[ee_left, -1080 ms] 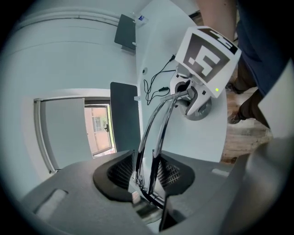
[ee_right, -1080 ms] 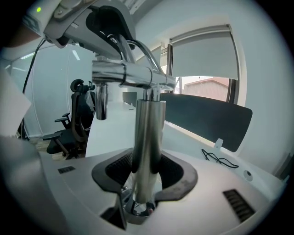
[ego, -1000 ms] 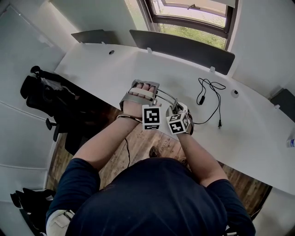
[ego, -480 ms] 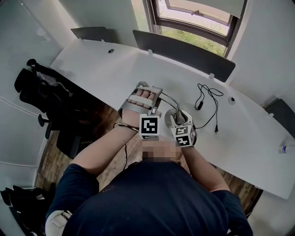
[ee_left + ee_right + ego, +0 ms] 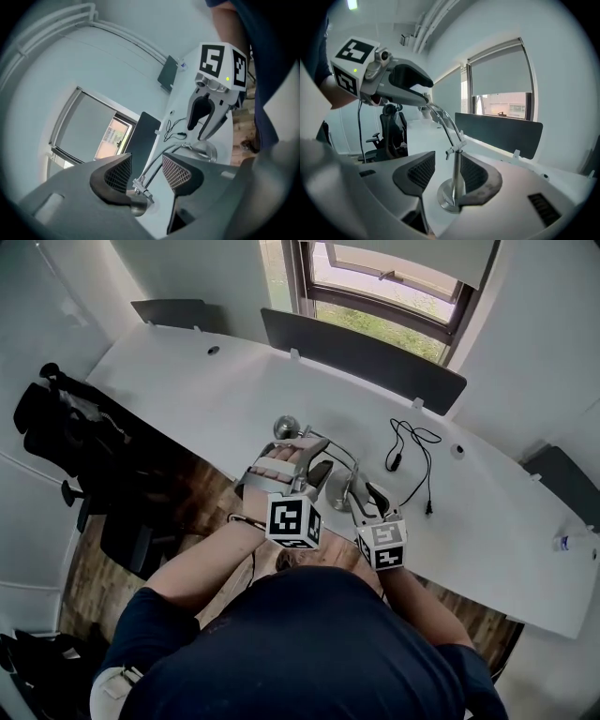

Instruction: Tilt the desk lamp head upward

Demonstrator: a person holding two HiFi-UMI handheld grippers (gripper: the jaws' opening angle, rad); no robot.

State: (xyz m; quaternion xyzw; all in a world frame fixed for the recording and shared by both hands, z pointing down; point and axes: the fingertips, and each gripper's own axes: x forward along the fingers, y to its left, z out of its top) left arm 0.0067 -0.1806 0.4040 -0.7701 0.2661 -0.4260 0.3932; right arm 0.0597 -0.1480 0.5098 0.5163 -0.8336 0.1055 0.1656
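Note:
The chrome desk lamp stands near the white desk's (image 5: 187,390) front edge. Its round head (image 5: 286,427) is at the left, and thin arms run right to the base (image 5: 339,495). My left gripper (image 5: 319,472) stands open around the arm joint (image 5: 140,187), next to the head (image 5: 133,204), with both pads apart from it. My right gripper (image 5: 361,495) straddles the upright post (image 5: 456,178) above the base (image 5: 450,199). Its jaws are closing. The post is close to one pad, and a gap shows at the other.
A black cable (image 5: 412,451) lies loose on the desk to the right of the lamp. Dark divider panels (image 5: 366,357) stand along the desk's far edge under a window. A black office chair (image 5: 56,418) stands on the floor at the left.
Both grippers have drawn back toward the person. The lamp head now shows uncovered to the left of the left hand, and the left jaws stand wider.

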